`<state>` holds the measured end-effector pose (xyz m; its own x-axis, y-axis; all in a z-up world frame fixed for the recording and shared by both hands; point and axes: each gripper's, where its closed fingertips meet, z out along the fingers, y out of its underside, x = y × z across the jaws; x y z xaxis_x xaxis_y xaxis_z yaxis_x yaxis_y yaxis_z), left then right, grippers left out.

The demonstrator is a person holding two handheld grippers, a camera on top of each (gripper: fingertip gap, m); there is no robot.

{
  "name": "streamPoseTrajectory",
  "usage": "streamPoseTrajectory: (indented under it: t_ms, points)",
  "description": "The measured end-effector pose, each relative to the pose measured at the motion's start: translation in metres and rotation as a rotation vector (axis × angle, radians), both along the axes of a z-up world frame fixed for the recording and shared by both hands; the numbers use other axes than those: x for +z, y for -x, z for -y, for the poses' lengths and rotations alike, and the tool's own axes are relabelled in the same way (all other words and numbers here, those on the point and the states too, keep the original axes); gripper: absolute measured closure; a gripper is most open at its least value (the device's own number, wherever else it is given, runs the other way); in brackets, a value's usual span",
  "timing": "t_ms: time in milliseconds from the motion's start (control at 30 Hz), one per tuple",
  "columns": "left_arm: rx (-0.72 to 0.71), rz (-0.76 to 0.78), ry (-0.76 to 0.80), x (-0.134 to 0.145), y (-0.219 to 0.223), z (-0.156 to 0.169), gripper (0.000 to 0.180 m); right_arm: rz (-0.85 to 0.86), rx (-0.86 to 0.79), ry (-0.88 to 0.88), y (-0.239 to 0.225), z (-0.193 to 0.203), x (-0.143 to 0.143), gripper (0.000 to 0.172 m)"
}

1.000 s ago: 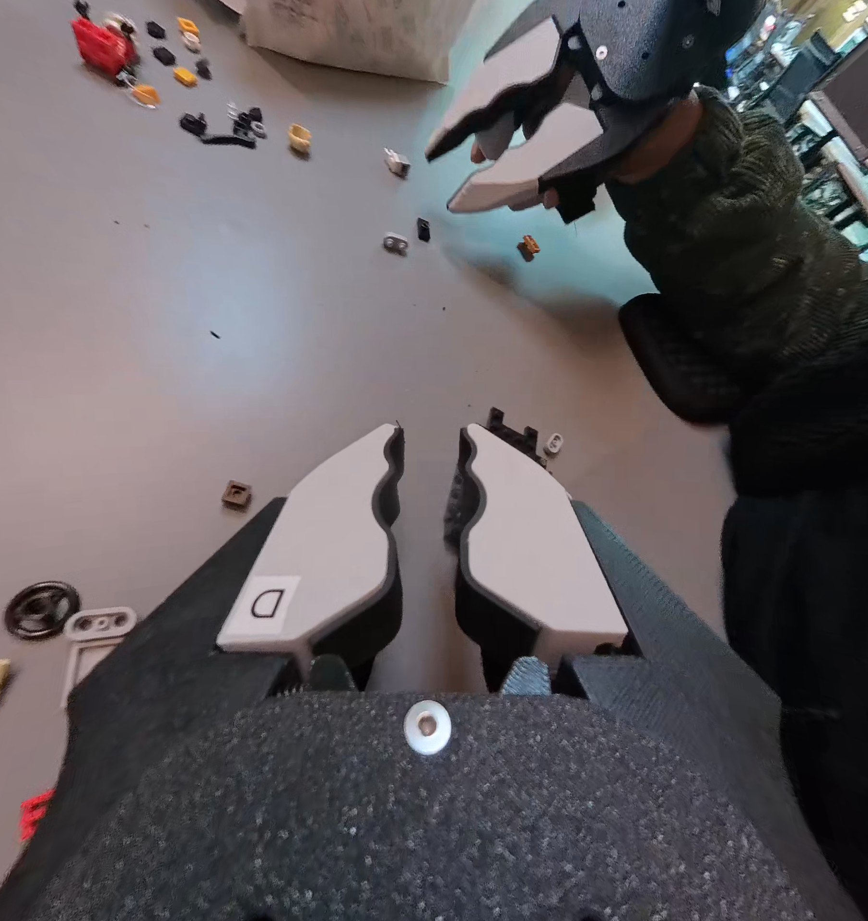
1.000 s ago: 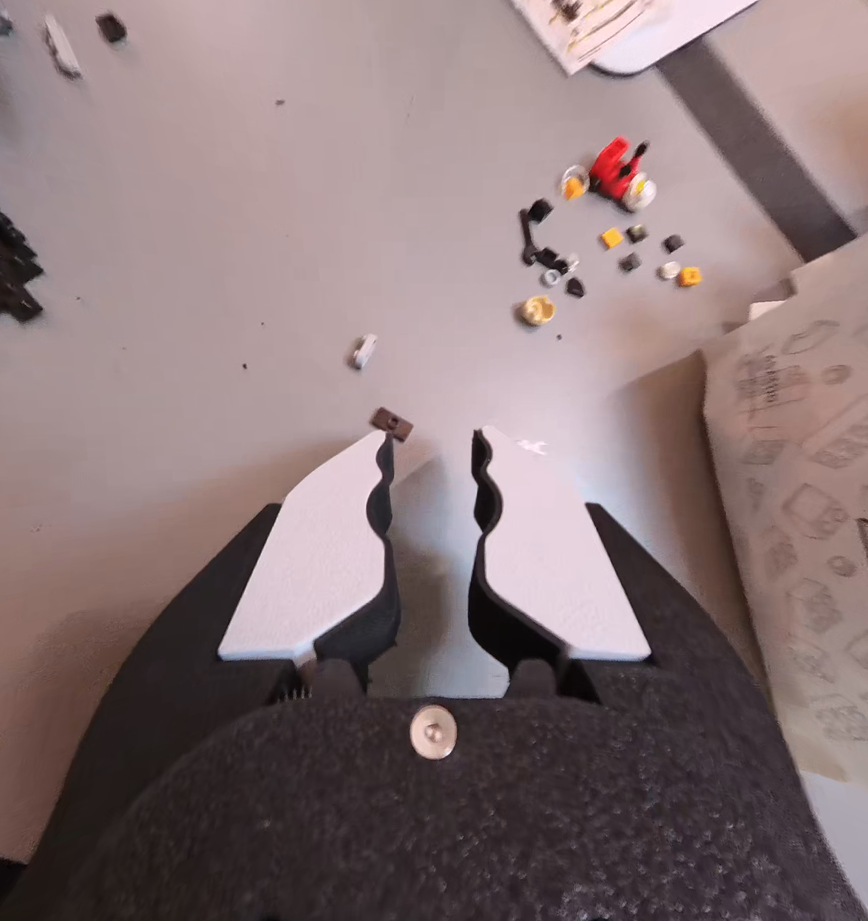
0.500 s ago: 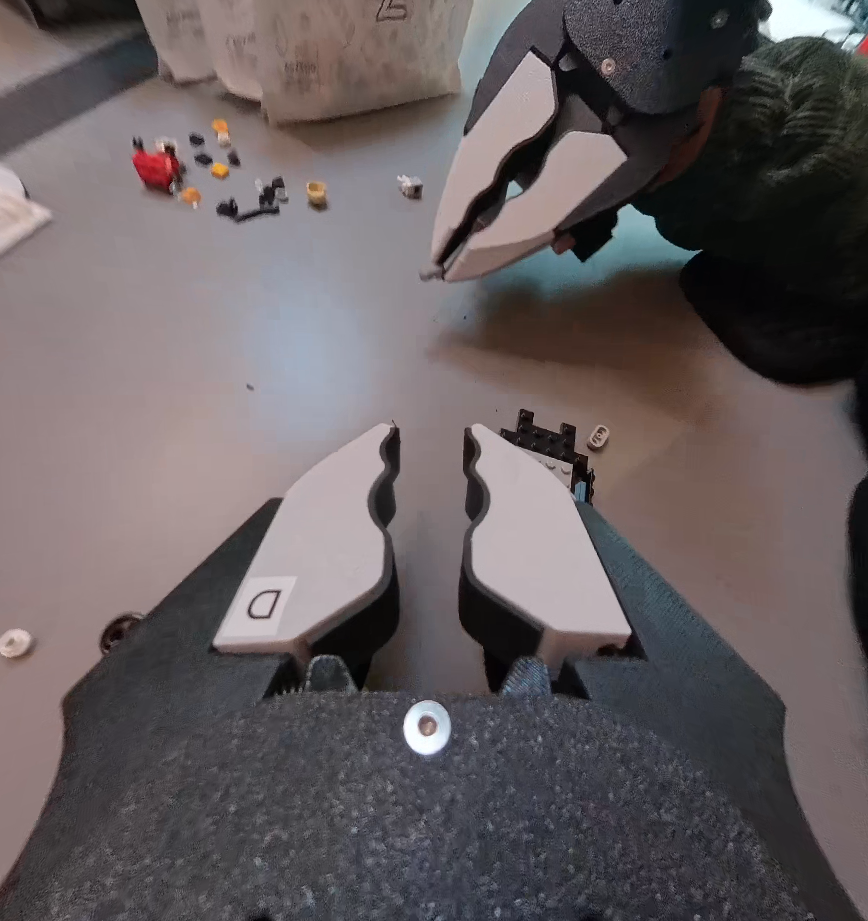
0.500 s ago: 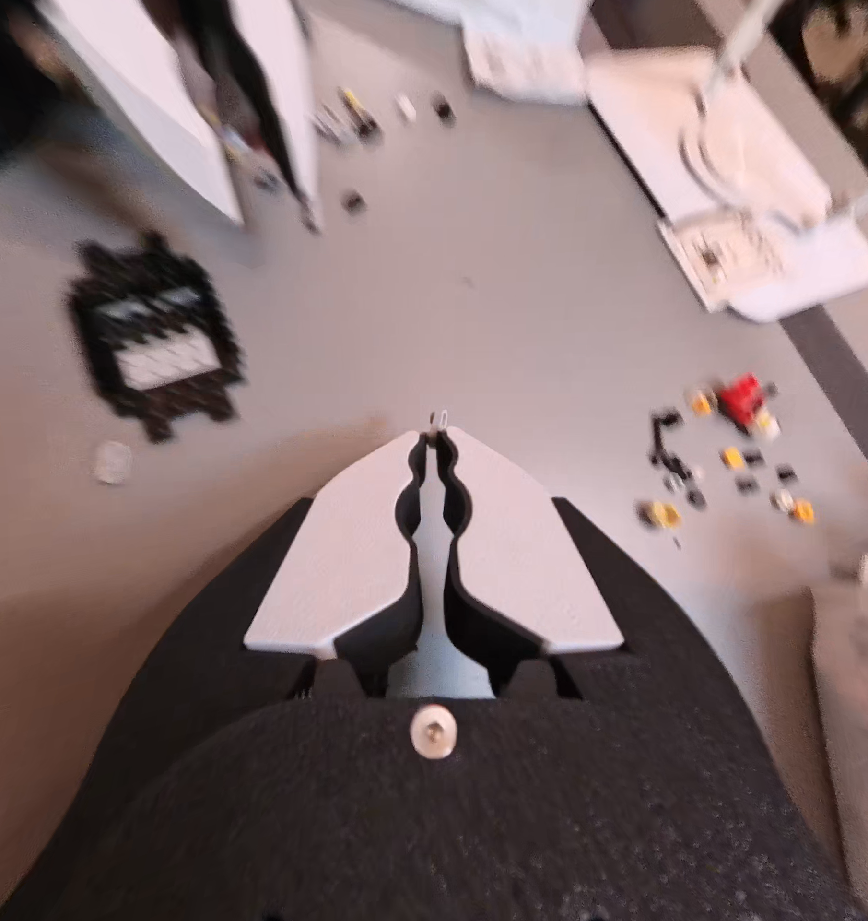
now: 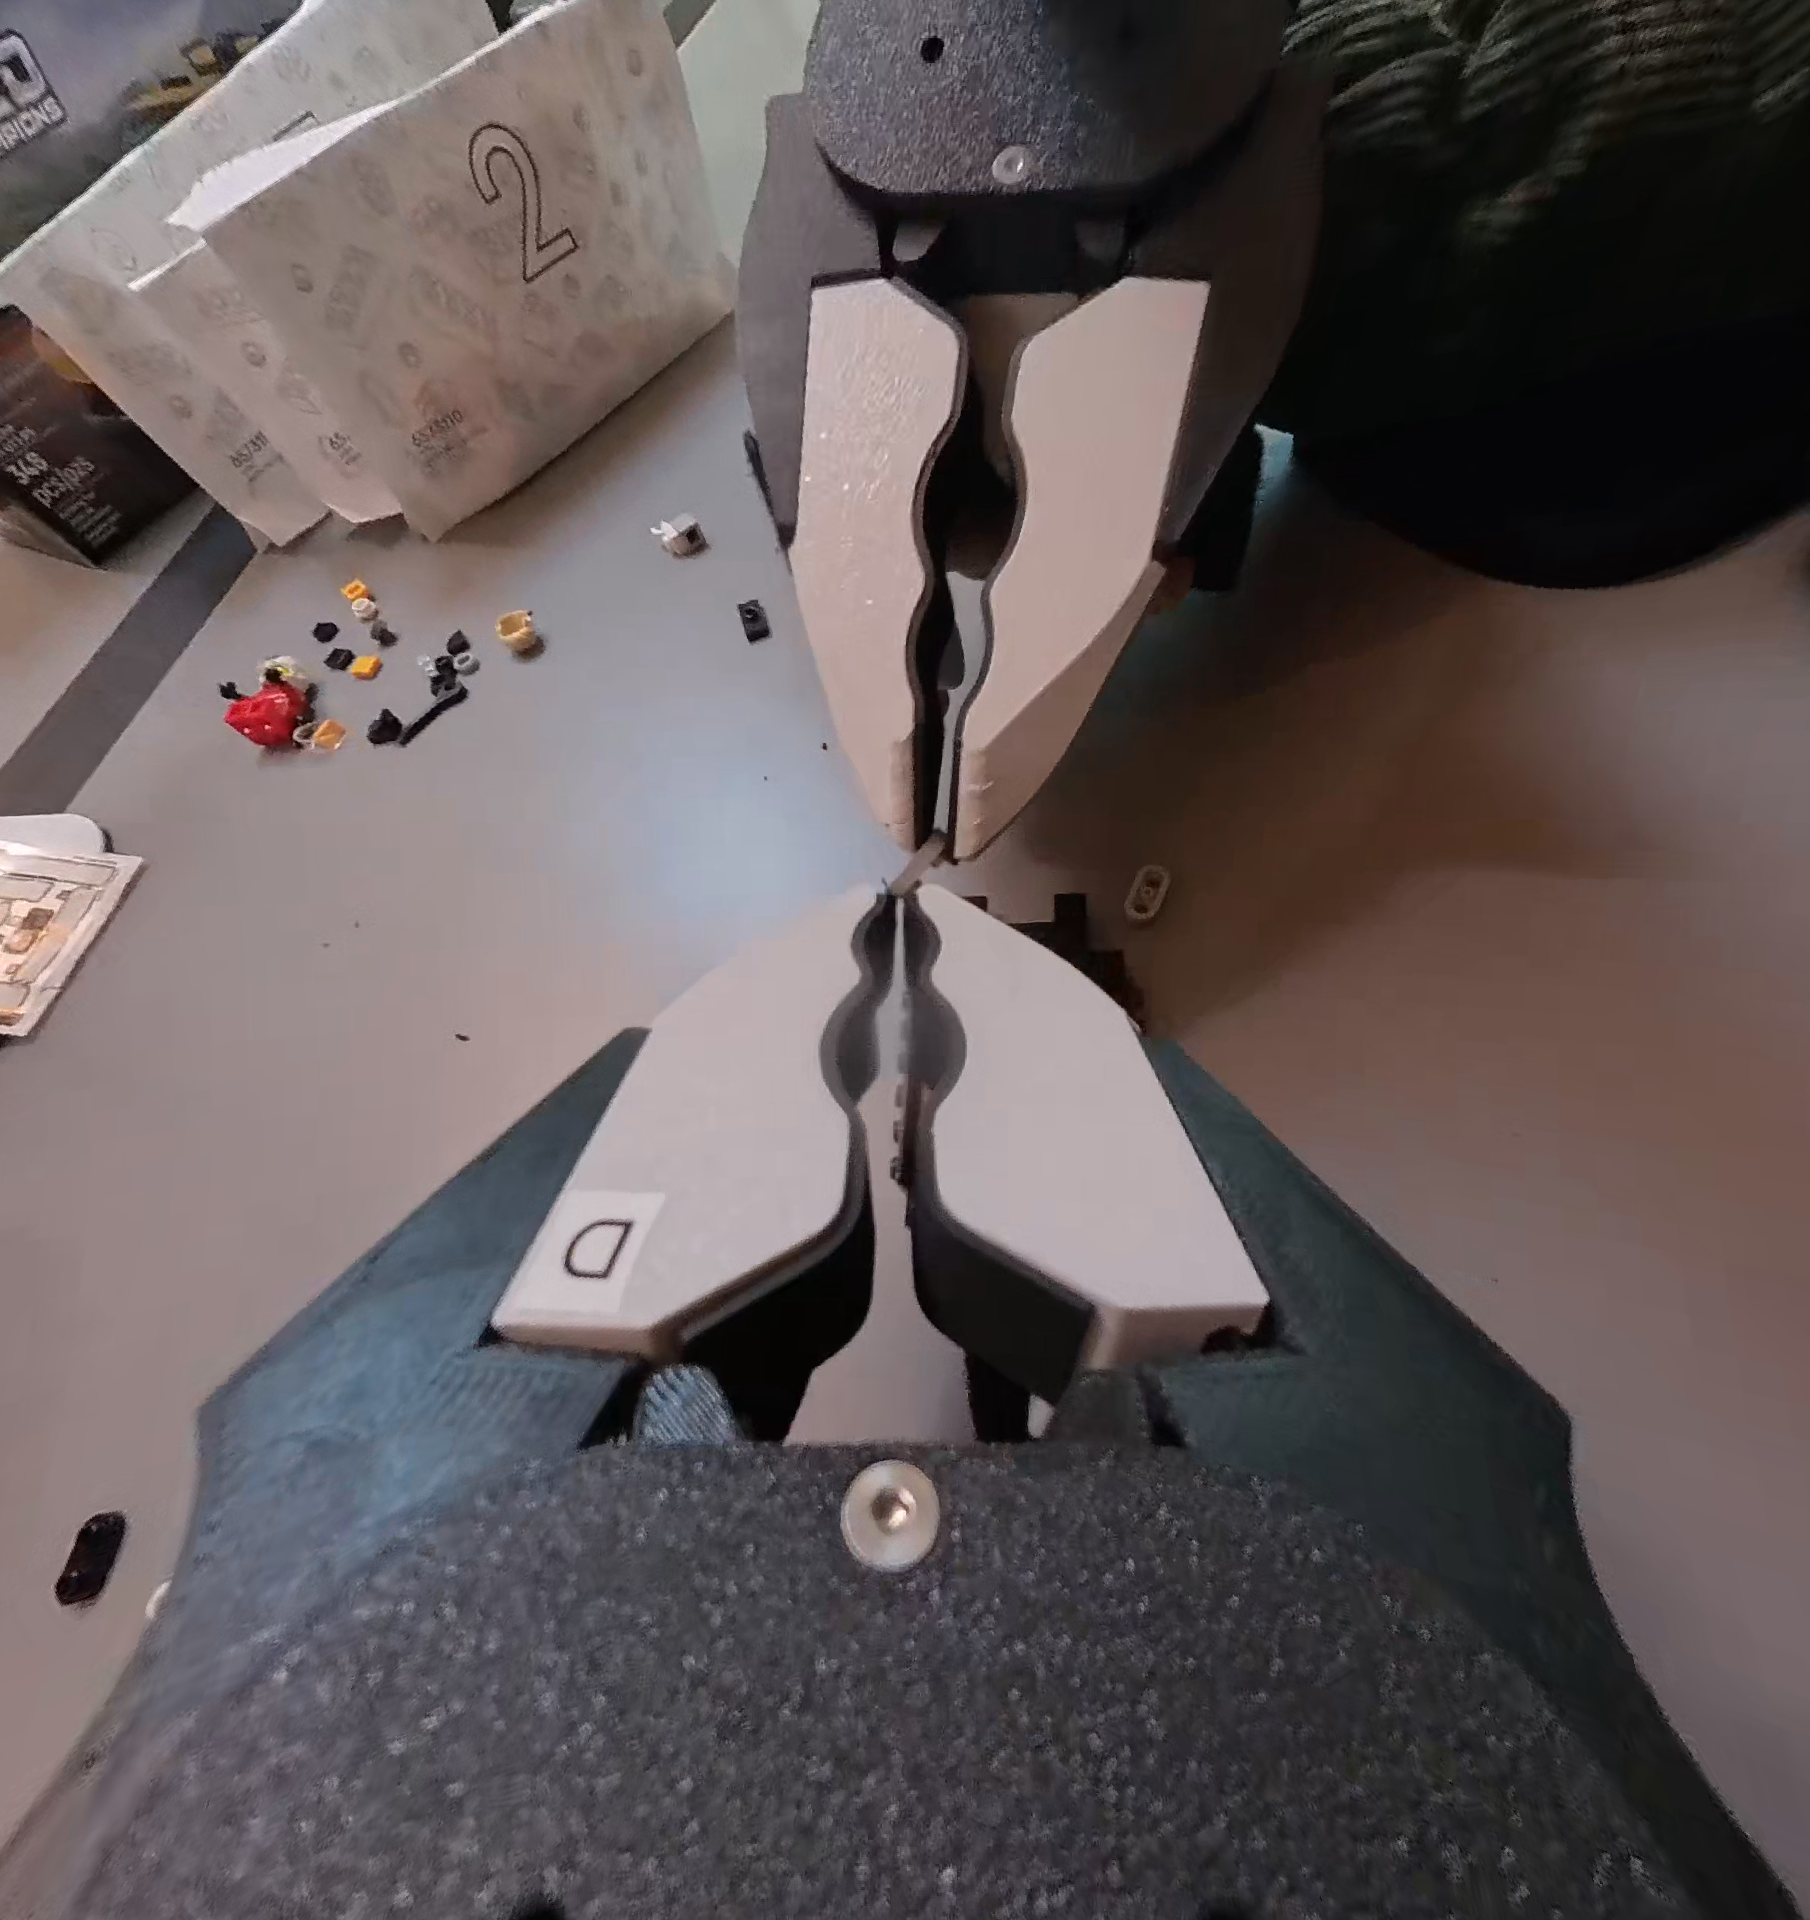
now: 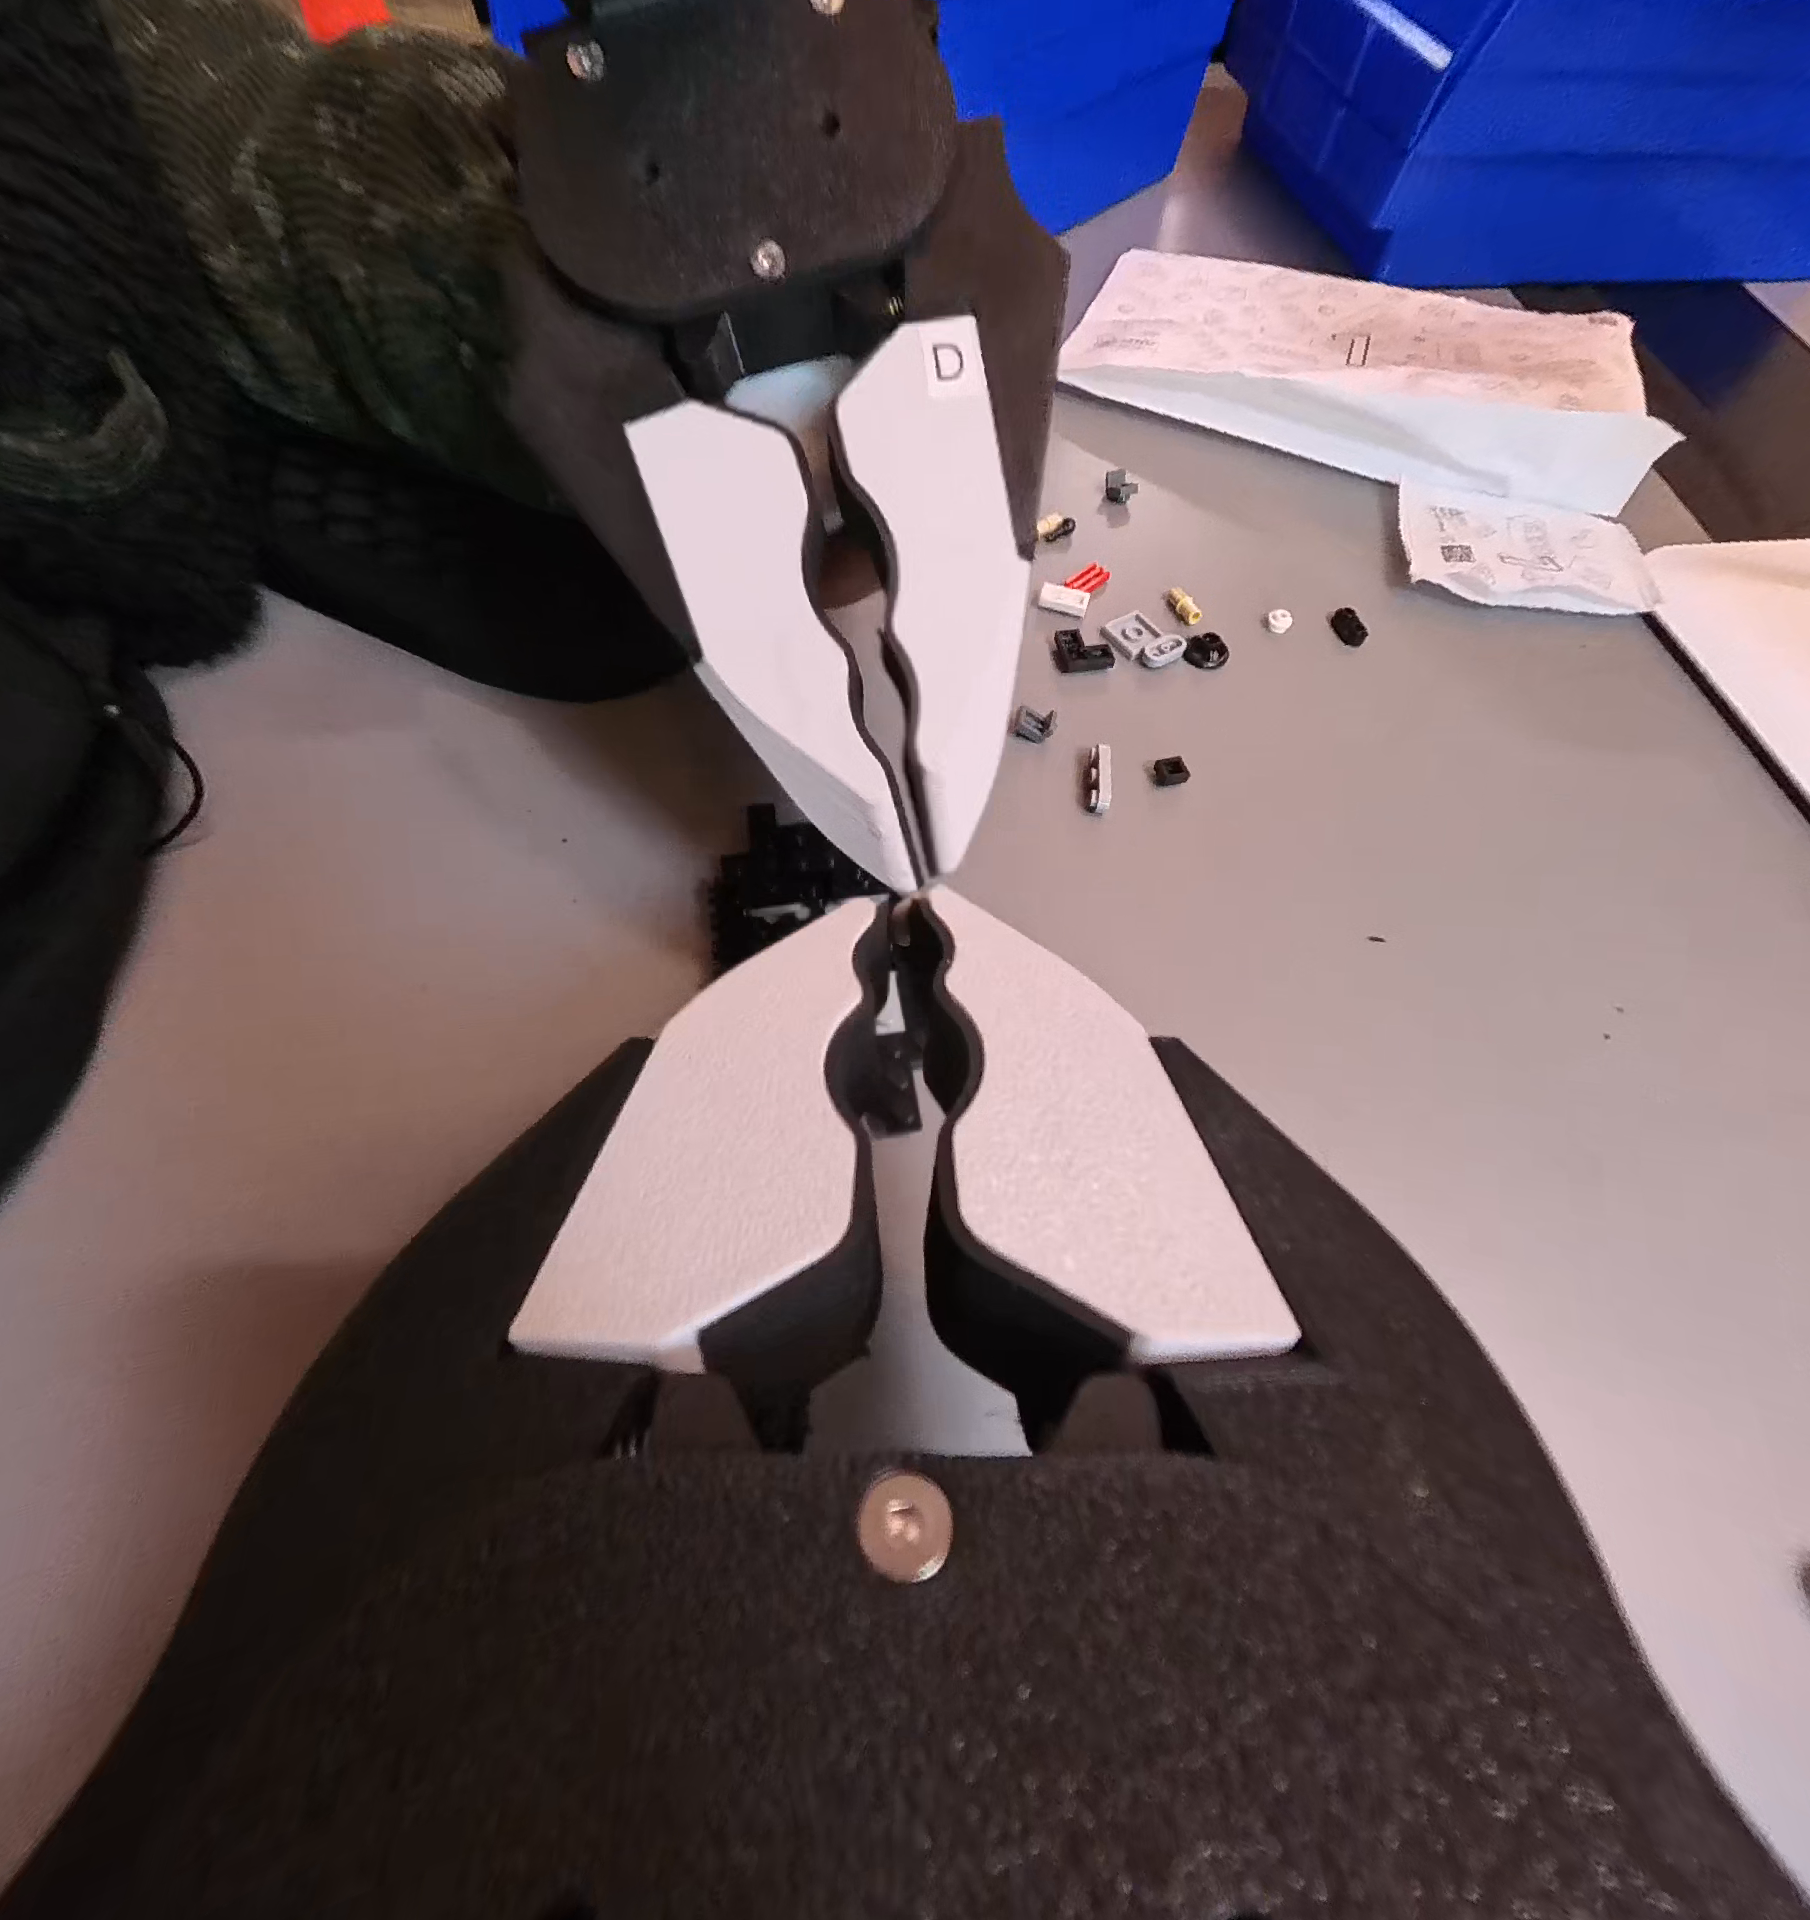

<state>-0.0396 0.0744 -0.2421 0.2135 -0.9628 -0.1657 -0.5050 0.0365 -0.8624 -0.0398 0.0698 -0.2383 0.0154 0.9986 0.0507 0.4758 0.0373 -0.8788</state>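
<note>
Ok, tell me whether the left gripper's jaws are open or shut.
Shut. The left gripper has its fingertips closed together, tip to tip with the right gripper, which pinches a small grey piece.

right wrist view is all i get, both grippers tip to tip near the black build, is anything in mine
Observer: Yes, the left wrist view shows a small grey piece sticking out of the right gripper's closed tips.
Operator: does left have it too
Observer: Cannot tell; the left gripper is closed and the piece's end reaches its tips.
Operator: whats behind mine
Observer: Upright paper bags, and a red piece among loose bits on the table.
</note>
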Motion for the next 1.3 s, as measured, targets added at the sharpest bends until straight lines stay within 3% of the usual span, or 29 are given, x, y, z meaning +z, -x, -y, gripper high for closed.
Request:
streamPoseTrajectory:
  t_ms: [233,333,433,533,633,733,867,1033,1300]
  points:
    - [-0.046,0.023,-0.005,0.003,-0.003,0.006,0.160,-0.029,0.025,0.016,0.001,0.005,0.005,0.169]
    - [-0.065,0.014,-0.021,0.002,-0.004,0.010,0.174,-0.036,0.052,0.026,0.002,0.010,0.006,0.169]
    - [-0.060,0.017,0.021,0.006,0.000,0.010,0.175,-0.034,0.042,0.019,-0.003,0.006,0.007,0.168]
    - [0.104,-0.057,0.057,0.002,0.029,-0.019,0.175,0.030,-0.101,-0.043,-0.039,-0.029,0.013,0.154]
    - [0.369,-0.208,0.056,-0.015,0.081,-0.061,0.175,0.094,-0.305,-0.033,-0.094,-0.068,0.013,0.146]
    - [0.503,-0.281,0.141,-0.031,0.112,-0.077,0.175,0.195,-0.414,0.025,-0.127,-0.083,-0.007,0.142]
    - [0.587,-0.316,0.193,-0.039,0.130,-0.083,0.169,0.303,-0.482,0.118,-0.134,-0.091,-0.043,0.142]
    - [0.608,-0.302,0.189,-0.033,0.138,-0.086,0.155,0.347,-0.525,0.160,-0.132,-0.098,-0.059,0.145]
    - [0.525,-0.167,0.081,-0.007,0.113,-0.083,0.156,0.392,-0.508,0.152,-0.126,-0.094,-0.061,0.156]
